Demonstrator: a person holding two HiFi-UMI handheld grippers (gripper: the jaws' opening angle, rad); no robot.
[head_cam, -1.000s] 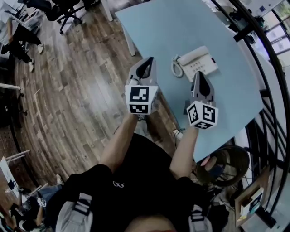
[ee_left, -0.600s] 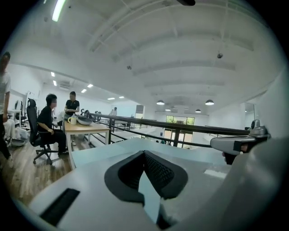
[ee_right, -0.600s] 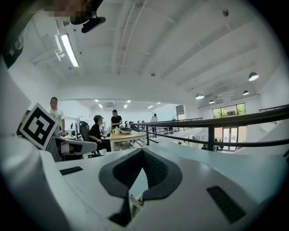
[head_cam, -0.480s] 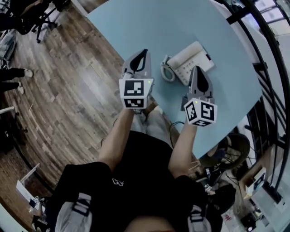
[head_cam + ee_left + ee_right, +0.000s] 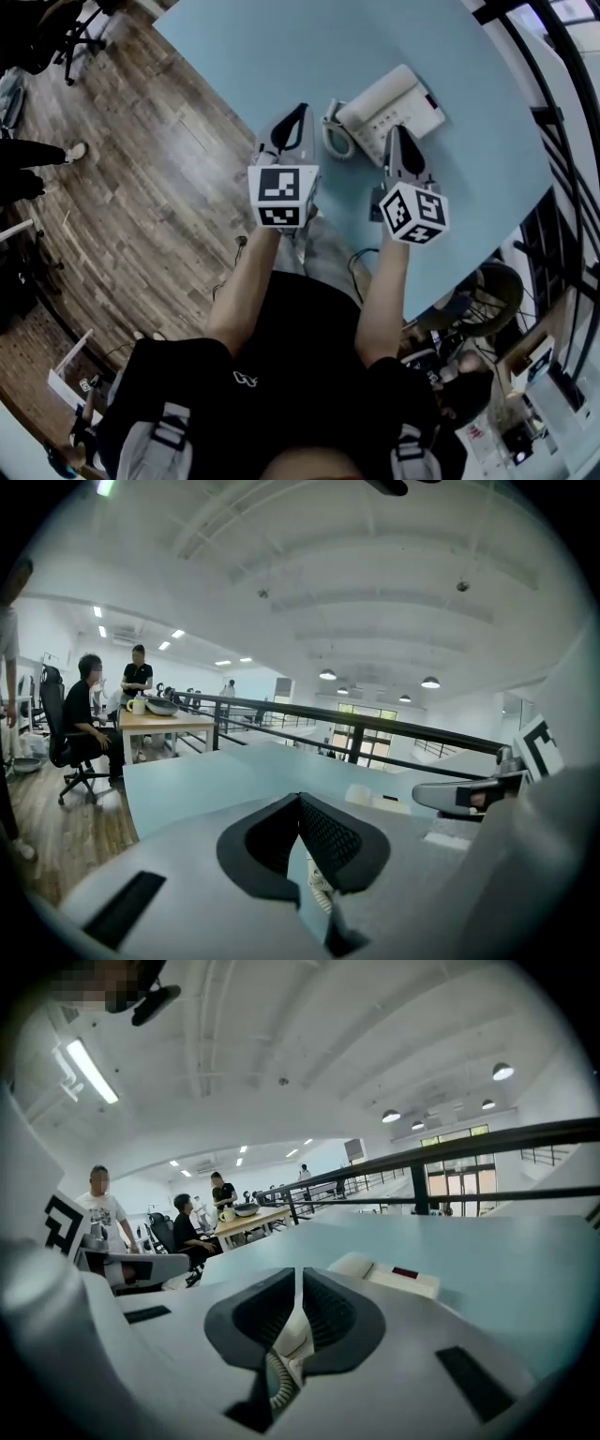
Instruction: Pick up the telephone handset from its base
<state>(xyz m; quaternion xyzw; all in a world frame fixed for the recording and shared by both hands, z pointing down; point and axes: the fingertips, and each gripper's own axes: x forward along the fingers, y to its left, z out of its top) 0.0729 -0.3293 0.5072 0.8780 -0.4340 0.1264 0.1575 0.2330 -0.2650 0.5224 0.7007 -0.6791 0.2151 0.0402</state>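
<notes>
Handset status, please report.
Left gripper and right gripper shut, empty. Handset on its base, not gripped. Coiled cord beside it; nothing blocking.

Telephone [image 5: 412, 108] on blue table [image 5: 281, 47] — left claw [image 5: 301, 111] beside, right claw [image 5: 395, 131] over it.

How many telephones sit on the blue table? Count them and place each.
1. The telephone sits on the blue table, just ahead of the right gripper; no other shows.

pale blue table [image 5: 375, 37] reads smooth and matt; floor [image 5: 159, 159] is wood planks with a soft sheen. telephone [image 5: 389, 108] in smooth white plastic. left gripper [image 5: 300, 111] and right gripper [image 5: 396, 131]: matt grey plastic shells, black ribbed pads [image 5: 328, 1314]. railing [image 5: 375, 722] looks dark metal.
</notes>
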